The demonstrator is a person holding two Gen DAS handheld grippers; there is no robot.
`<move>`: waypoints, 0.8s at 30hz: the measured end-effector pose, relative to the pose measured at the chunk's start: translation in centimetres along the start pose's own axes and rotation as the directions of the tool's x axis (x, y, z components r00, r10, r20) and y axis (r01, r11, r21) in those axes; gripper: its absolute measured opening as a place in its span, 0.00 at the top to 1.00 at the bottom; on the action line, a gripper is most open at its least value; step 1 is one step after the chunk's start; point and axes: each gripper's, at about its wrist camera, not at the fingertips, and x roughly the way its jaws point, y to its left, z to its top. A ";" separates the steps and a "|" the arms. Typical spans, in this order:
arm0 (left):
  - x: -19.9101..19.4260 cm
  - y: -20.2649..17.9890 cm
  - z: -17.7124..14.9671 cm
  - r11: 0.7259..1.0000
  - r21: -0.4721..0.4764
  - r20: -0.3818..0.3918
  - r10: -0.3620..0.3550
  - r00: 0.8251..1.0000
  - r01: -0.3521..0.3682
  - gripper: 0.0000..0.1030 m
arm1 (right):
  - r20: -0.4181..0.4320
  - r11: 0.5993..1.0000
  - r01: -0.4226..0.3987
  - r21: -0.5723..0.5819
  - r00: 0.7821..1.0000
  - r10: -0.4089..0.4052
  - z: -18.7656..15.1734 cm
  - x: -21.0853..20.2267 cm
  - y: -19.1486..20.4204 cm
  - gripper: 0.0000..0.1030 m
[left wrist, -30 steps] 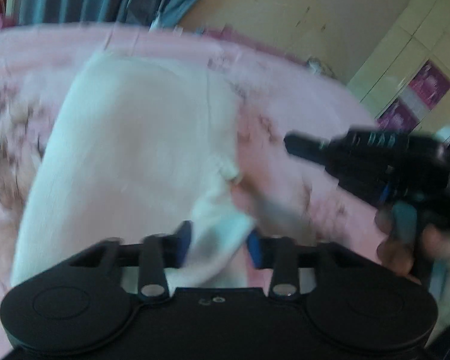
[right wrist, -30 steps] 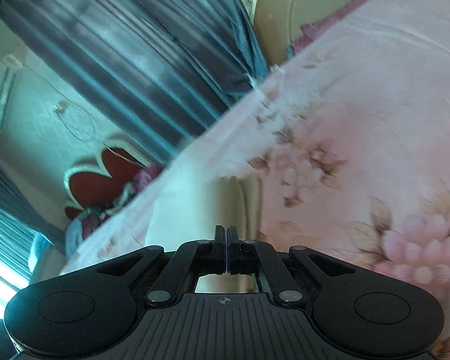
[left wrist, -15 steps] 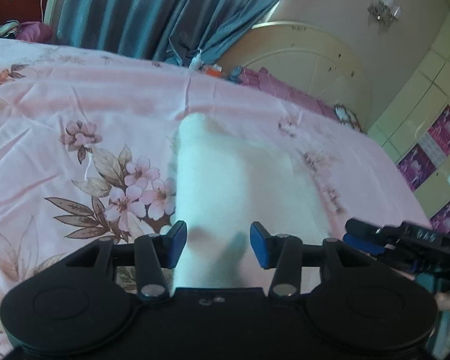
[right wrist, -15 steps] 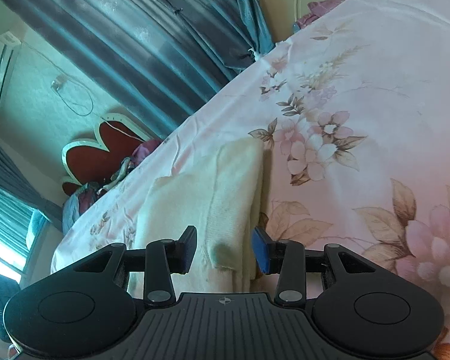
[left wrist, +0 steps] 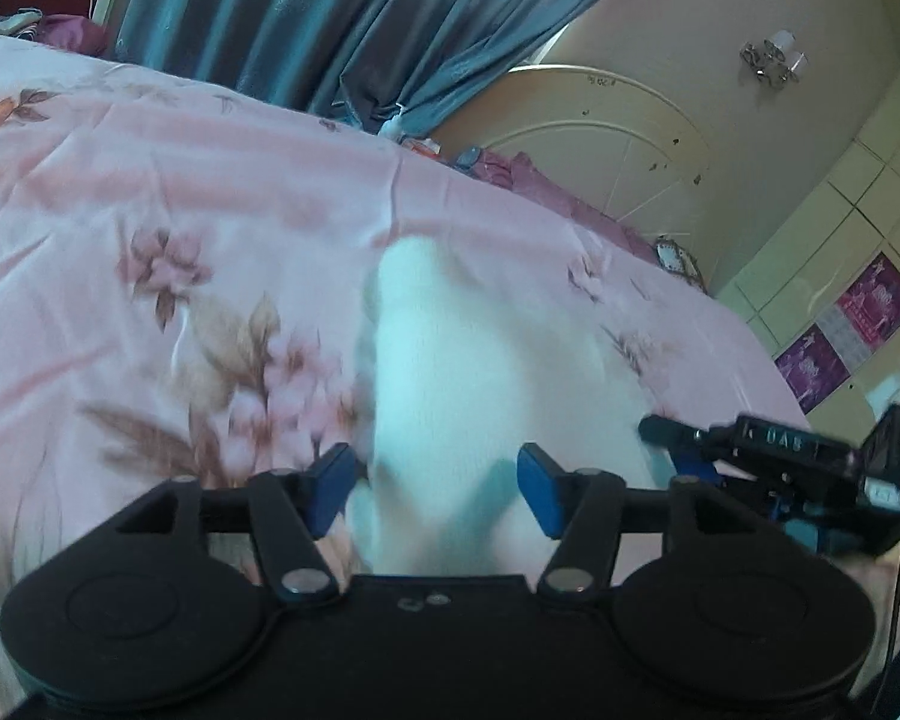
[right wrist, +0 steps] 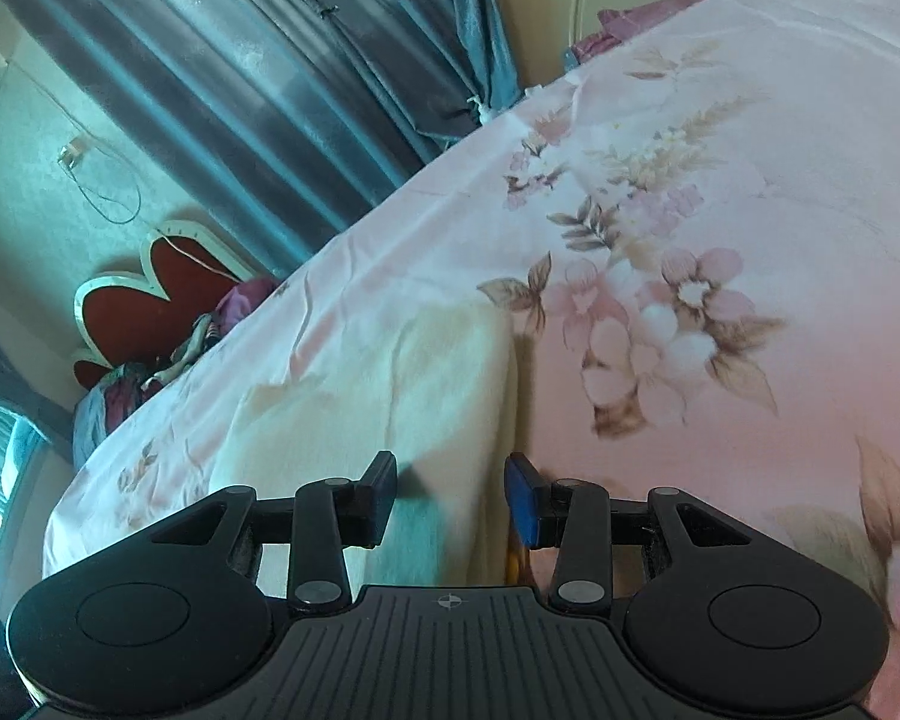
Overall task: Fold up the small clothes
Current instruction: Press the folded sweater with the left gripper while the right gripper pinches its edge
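Observation:
A small white garment (left wrist: 480,372) lies folded on the pink floral bedsheet (left wrist: 180,228). My left gripper (left wrist: 435,483) is open and empty, its blue pads on either side of the garment's near end, just above it. In the right wrist view the same garment (right wrist: 402,396) looks cream. My right gripper (right wrist: 453,489) is open and empty over its near right edge. The right gripper also shows at the right of the left wrist view (left wrist: 768,450).
The bedsheet (right wrist: 720,180) spreads all around the garment. Blue curtains (left wrist: 330,18) hang behind the bed. A red heart-shaped headboard (right wrist: 144,300) with a pile of clothes stands at the far left. White cupboards (left wrist: 858,240) stand at the right.
One second ago my left gripper held a corner of the garment and my right gripper was shut. Both have opened and let go. The garment now lies folded, and both grippers have drawn back slightly.

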 end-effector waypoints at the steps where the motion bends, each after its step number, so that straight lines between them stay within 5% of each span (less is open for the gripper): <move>1: 0.7 0.3 0.4 1.000 -0.013 -0.014 -0.003 1.000 0.003 0.48 | 0.008 0.999 0.007 -0.032 1.000 -0.007 0.1 0.2 0.5 0.62; 2: 1.2 0.6 0.6 1.000 -0.029 -0.030 -0.011 0.999 0.010 0.52 | 0.019 0.998 0.014 -0.065 1.000 -0.013 0.2 0.3 0.9 0.76; 3: 1.8 0.9 0.7 0.999 -0.049 -0.046 -0.025 0.999 0.022 0.65 | 0.026 0.994 0.018 -0.106 1.000 -0.015 0.2 0.4 1.5 0.83; 4: 1.8 1.1 0.6 0.998 -0.062 -0.036 -0.011 0.999 0.009 0.65 | 0.033 0.990 0.012 -0.139 0.999 -0.007 0.4 0.4 2.0 0.85; 10: 2.1 0.5 -0.5 0.997 -0.028 -0.026 0.074 0.997 -0.074 0.60 | -0.021 0.967 0.103 -0.234 0.994 -0.111 -0.1 2.6 1.8 0.85; 17: 1.0 1.1 -0.8 0.996 -0.067 0.002 0.053 0.999 -0.052 0.66 | 0.011 0.966 0.021 -0.258 1.000 -0.019 -0.2 1.8 2.4 0.85; 20: 0.7 1.0 -1.3 0.995 -0.046 0.004 0.085 0.996 -0.085 0.61 | -0.004 0.947 0.086 -0.310 0.996 -0.092 -0.4 2.8 3.1 0.85; 24: 1.0 1.0 -0.6 0.994 -0.033 -0.033 0.099 0.994 -0.101 0.52 | -0.016 0.969 0.082 -0.232 0.996 -0.089 -0.2 2.7 1.8 0.85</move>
